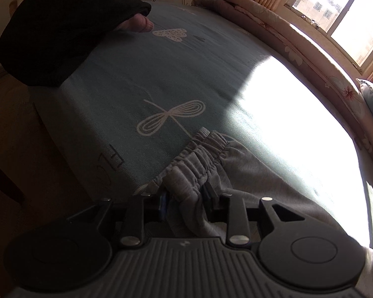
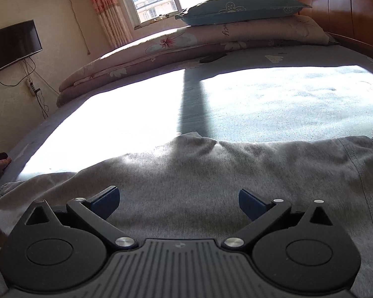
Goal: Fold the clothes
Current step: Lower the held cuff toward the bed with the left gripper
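Soft, light grey trousers on the bed; best gripped at the waistband; left gripper narrow around it, pads apparently not pressing; right gripper wide, empty.

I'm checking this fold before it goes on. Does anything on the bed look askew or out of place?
The grey pants lie rumpled across the bed, the far edge wavy. Their elastic waistband is bunched between the fingers of the left gripper. A dark item lies by the folded quilt; it's too small to identify.
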Demonstrator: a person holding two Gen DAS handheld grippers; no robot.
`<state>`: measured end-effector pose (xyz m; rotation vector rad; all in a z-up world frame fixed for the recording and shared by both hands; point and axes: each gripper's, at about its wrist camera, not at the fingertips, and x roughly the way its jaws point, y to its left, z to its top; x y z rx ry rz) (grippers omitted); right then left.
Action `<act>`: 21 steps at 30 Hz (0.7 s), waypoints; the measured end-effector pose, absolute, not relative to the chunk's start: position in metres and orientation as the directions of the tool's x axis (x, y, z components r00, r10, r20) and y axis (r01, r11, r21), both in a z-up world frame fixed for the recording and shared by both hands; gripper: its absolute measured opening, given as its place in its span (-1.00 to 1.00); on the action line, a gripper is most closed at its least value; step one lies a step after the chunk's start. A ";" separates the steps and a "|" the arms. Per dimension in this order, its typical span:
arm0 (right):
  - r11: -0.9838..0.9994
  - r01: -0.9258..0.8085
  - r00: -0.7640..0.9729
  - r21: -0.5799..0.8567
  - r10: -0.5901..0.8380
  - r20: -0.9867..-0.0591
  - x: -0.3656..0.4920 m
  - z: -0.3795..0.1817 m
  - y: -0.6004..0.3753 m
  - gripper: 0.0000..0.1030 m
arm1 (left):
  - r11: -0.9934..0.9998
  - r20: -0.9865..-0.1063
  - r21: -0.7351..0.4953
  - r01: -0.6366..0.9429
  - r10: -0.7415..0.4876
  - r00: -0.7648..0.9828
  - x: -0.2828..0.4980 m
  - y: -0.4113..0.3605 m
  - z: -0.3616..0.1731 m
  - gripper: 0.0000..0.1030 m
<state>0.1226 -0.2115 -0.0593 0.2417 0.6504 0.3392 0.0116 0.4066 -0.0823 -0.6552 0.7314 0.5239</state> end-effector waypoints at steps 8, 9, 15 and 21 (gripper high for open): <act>0.886 -0.340 0.724 0.316 0.461 -0.514 0.135 -0.031 -0.173 1.00 | 0.688 -0.692 -0.342 -0.641 0.277 0.666 -0.002 0.411 -0.049 -0.33; 0.882 -0.353 0.720 0.313 0.470 -0.510 0.135 -0.030 -0.169 1.00 | 0.710 -0.681 -0.343 -0.615 0.262 0.683 0.002 0.408 -0.044 -0.32; 0.869 -0.394 0.701 0.298 0.494 -0.514 0.138 -0.027 -0.145 1.00 | 0.861 -0.629 -0.211 -0.463 0.243 0.739 0.057 0.387 -0.032 0.13; 0.872 -0.383 0.698 0.306 0.490 -0.522 0.139 -0.032 -0.136 1.00 | 0.943 -0.648 0.013 -0.332 0.261 0.715 0.103 0.382 -0.073 0.13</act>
